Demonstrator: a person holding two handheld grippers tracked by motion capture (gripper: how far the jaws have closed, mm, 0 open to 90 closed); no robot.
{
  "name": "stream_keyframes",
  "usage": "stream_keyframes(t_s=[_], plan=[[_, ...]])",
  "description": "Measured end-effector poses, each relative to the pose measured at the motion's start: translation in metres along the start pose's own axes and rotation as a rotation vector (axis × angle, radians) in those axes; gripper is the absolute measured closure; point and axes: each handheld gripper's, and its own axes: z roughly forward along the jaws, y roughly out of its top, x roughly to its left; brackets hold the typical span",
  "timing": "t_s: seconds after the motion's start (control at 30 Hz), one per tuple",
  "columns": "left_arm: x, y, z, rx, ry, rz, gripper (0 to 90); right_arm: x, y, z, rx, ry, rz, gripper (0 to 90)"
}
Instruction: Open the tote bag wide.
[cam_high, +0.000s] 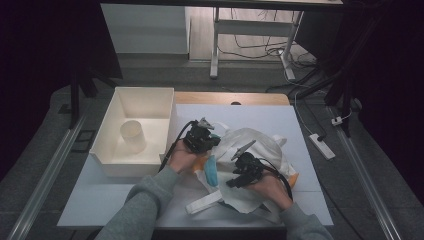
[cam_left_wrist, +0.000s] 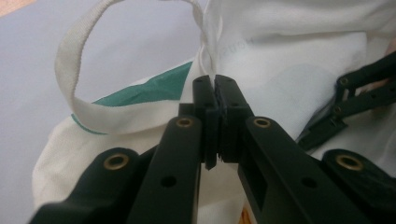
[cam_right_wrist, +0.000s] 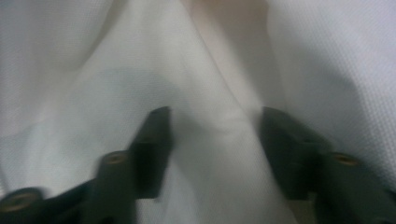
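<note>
Sleeves: grey knit sleeves (cam_high: 145, 202) are covering both forearms, with ribbed cuffs.
Left gripper (cam_left_wrist: 215, 86): black jaws are showing brass-coloured rivets and small round holes along flat arms.
Right gripper (cam_right_wrist: 212, 126): matching black jaws, brass rivets again.
Tops: a grey three-cornered plate (cam_high: 243, 148) is riding on each.
Cables: a black cable (cam_high: 176, 140) is trailing from each.

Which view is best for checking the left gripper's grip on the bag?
Left gripper view: the left gripper is shut on the white bag edge. In the high view it sits small over the bag; the right gripper view gives close fabric between open jaws.
</note>
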Motion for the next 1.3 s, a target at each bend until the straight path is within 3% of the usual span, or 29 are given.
stream_keyframes(t_s=[0.07,0.17,0.43,0.53,0.63,0.73,0.8,0.87,0.93,1.0,1.07,1.13,1.3], plan=[[0.0,0.0,0.0,-0.002,0.002,0.001,87.7,0.004,-0.001,-0.003,0.003,-0.017,-0.017,74.6],[0.001,0.0,-0.001,-0.01,0.008,0.005,87.8,0.009,-0.004,-0.01,-0.012,-0.011,-0.052,87.2],[0.001,0.001,-0.006,-0.029,0.002,-0.002,88.0,0.044,-0.013,-0.044,-0.057,0.065,-0.13,88.3],[0.0,0.001,-0.005,-0.019,-0.01,0.0,88.1,0.054,-0.017,-0.041,-0.049,0.129,-0.144,88.3],[-0.001,0.0,-0.004,-0.014,-0.006,0.007,88.1,0.054,-0.018,-0.03,-0.02,0.13,-0.138,88.1],[-0.001,0.0,-0.005,-0.013,-0.009,0.006,88.0,0.048,-0.021,-0.029,-0.05,0.13,-0.135,85.2],[-0.001,0.0,-0.005,-0.013,-0.012,0.01,87.9,0.046,-0.021,-0.037,-0.113,0.108,-0.126,73.1],[-0.002,0.0,-0.005,-0.012,-0.014,0.012,87.9,0.043,-0.021,-0.049,-0.187,0.077,-0.111,66.7],[-0.002,0.0,-0.005,-0.014,-0.016,0.012,87.8,0.04,-0.021,-0.061,-0.254,0.007,-0.097,62.3],[-0.003,-0.001,-0.006,-0.015,-0.017,0.013,87.8,0.036,-0.019,-0.07,-0.28,-0.083,-0.081,59.2],[-0.003,-0.001,-0.006,-0.016,-0.019,0.012,87.7,0.031,-0.017,-0.072,-0.272,-0.153,-0.085,55.4],[-0.003,-0.002,-0.006,-0.014,-0.022,0.013,87.7,0.024,-0.016,-0.066,-0.256,-0.163,-0.075,54.4],[-0.003,-0.003,-0.007,-0.015,-0.023,0.014,87.7,0.01,-0.012,-0.04,-0.146,-0.224,-0.065,49.5]])
